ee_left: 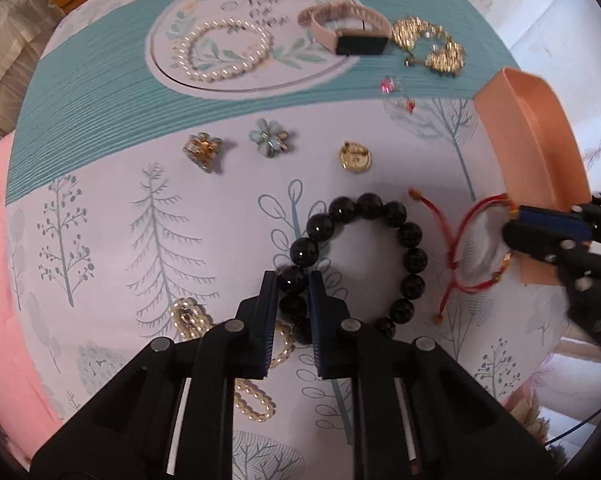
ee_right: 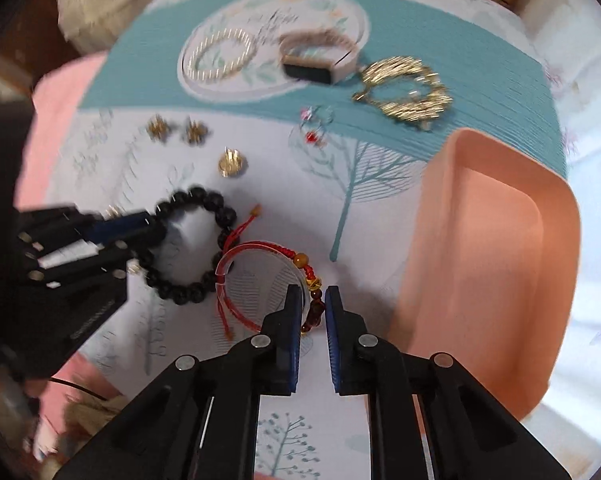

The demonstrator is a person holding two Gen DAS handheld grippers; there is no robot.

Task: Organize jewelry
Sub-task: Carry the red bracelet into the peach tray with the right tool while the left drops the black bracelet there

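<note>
Pretty crowded near the front. The left claw pinches the black beads and the right claw pinches the red cord; those two loops touch, so there's no lane between the claws. The tray walls off the right side, just beside the red cord. Pearls lie right under the left claw. Mid-surface, the clips and the gold disc sit apart with bare cloth between them. The widest open patch is front left, over the printed trees. The back is packed: pearl ring, watch, gold earrings.
</note>
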